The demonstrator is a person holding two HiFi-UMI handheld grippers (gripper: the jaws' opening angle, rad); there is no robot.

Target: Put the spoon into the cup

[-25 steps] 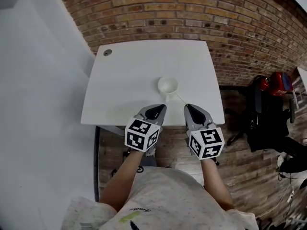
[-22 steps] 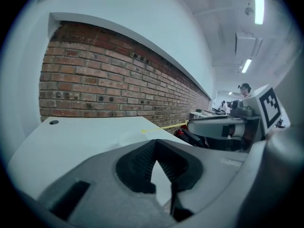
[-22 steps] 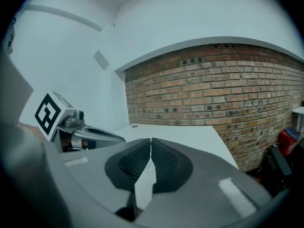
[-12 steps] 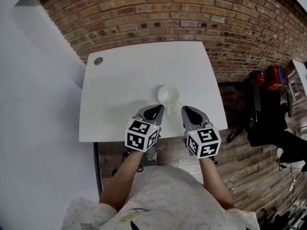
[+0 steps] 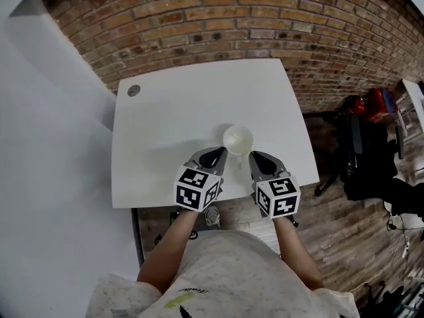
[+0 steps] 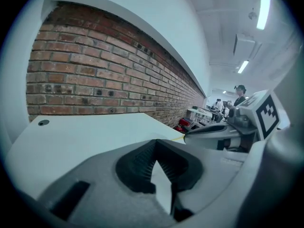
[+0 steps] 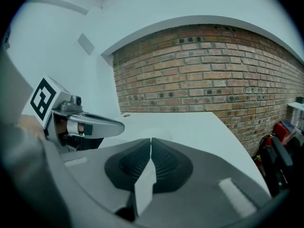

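**Grab spoon (image 6: pixel 178 138) low, by the handle**

Only the spoon's thin yellow handle shows, just ahead of R gripper (image 5: pixel 260 159) tips; can't tell if it's in the cup (image 5: pixel 238 139) yet. Cup sits just ahead, btwn both jaw pairs. R gripper & L gripper (image 5: pixel 213 155) jaws both clenched, empty. Best bet: part R jaws first, come in low over table (image 5: pixel 165 111), pinch handle mid-length, L gripper steadies cup

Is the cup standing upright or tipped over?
Upright: in the head view the cup shows its full round mouth facing up, standing on the table.
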